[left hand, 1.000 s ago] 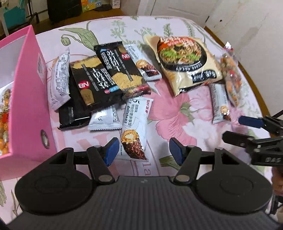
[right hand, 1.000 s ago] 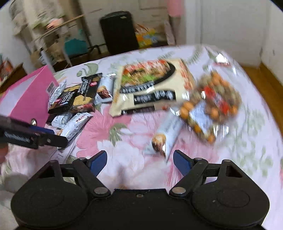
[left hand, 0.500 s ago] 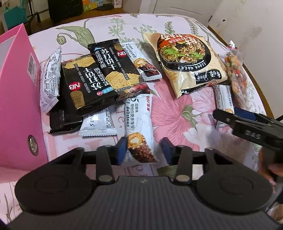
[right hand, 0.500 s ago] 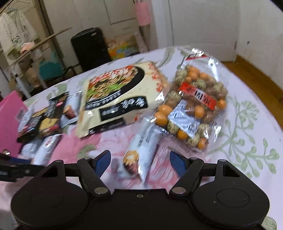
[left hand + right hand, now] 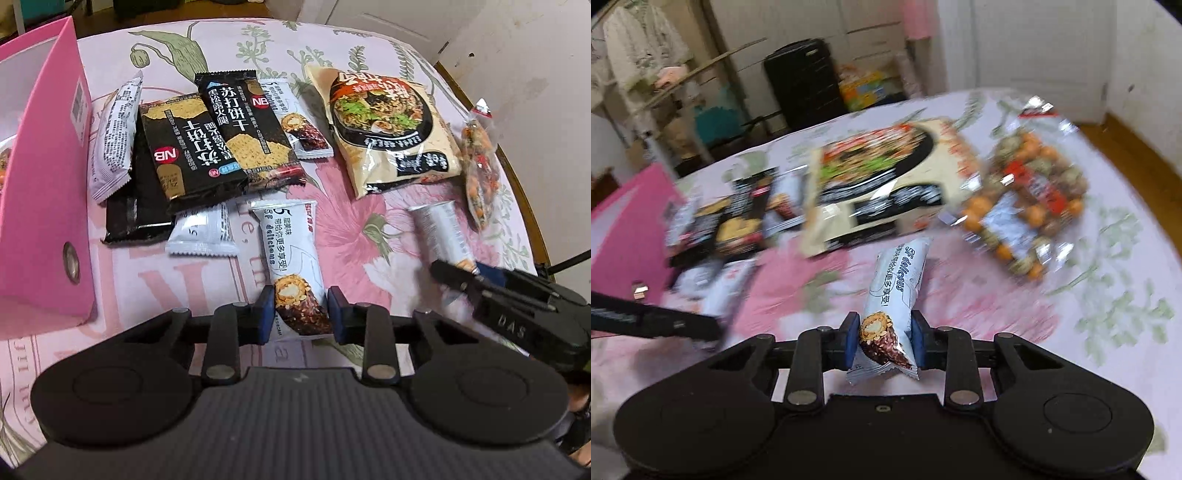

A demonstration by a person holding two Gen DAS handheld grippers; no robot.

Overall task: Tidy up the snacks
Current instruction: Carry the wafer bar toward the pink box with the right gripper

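Observation:
My left gripper (image 5: pixel 300 314) is shut on the near end of a white chocolate wafer bar (image 5: pixel 290 254) that lies on the floral tablecloth. My right gripper (image 5: pixel 884 341) is shut on another white wafer bar (image 5: pixel 895 291) and holds it up; it also shows in the left wrist view (image 5: pixel 441 232), with the right gripper (image 5: pixel 476 275) at its near end. Two black cracker packs (image 5: pixel 192 147) (image 5: pixel 245 129), further small white packs (image 5: pixel 201 236), a noodle bag (image 5: pixel 388 125) and a clear bag of coated nuts (image 5: pixel 1023 199) lie beyond.
A pink box (image 5: pixel 44 199) stands open at the left, with snacks inside at its far left edge. The round table's wooden rim (image 5: pixel 513 177) curves along the right. The right wrist view is motion-blurred.
Both grippers went from open to shut, each on a white wafer bar. The left one moved forward onto its bar; the right one has raised its bar off the cloth.

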